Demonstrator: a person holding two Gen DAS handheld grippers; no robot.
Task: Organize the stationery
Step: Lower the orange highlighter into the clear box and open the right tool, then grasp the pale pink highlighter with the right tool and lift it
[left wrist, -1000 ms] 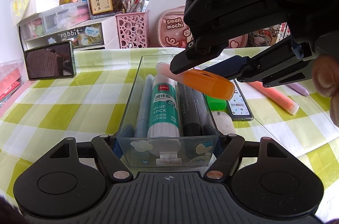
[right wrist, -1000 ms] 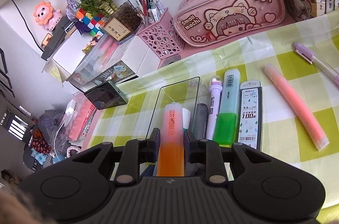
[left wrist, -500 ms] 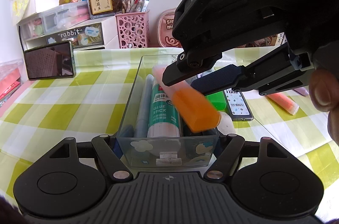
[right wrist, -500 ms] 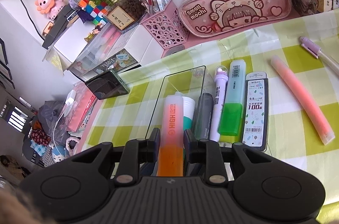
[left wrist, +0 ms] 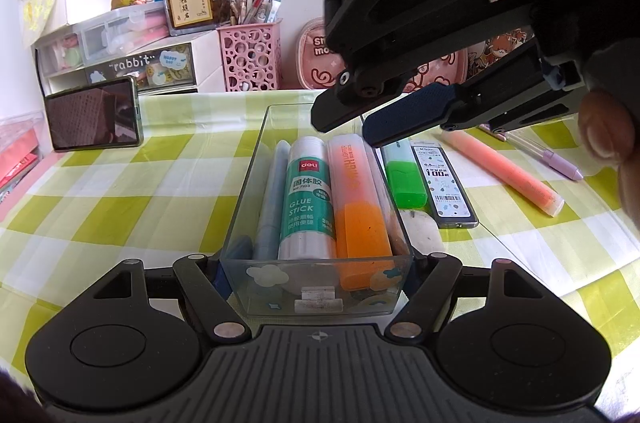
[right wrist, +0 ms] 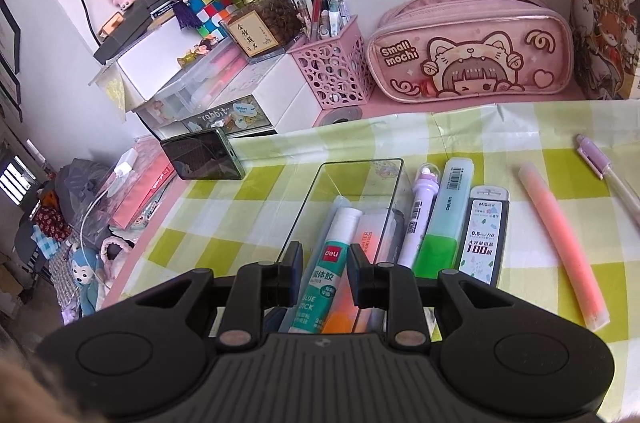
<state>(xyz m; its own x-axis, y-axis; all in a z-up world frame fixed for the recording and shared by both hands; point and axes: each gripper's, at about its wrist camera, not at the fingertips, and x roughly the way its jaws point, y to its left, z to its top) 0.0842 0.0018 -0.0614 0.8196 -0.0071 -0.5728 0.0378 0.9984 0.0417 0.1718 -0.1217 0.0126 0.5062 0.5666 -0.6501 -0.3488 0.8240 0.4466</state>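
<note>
A clear plastic box (left wrist: 248, 183) stands on the checked cloth and my left gripper (left wrist: 316, 263) is shut on its near end. Inside lie a grey pen, a glue stick (left wrist: 306, 199) and the orange highlighter (left wrist: 358, 199), which also shows in the right wrist view (right wrist: 360, 263). My right gripper (right wrist: 324, 269) is open and empty, hovering just above the box (right wrist: 320, 191). Right of the box lie a purple pen (right wrist: 420, 219), a green highlighter (right wrist: 444, 223), a lead case (right wrist: 482, 235), a pink highlighter (right wrist: 560, 243) and a lilac pen (right wrist: 600, 163).
A phone (left wrist: 94, 113) leans at the back left. A pink pen holder (right wrist: 332, 75), a pink pencil case (right wrist: 468, 63), drawer units (left wrist: 120, 59) and books (right wrist: 604, 15) line the back. A white eraser (left wrist: 420, 227) lies beside the box.
My right gripper opened and let go of the orange highlighter, which now lies in the box beside the glue stick. The left gripper stayed on the box.
</note>
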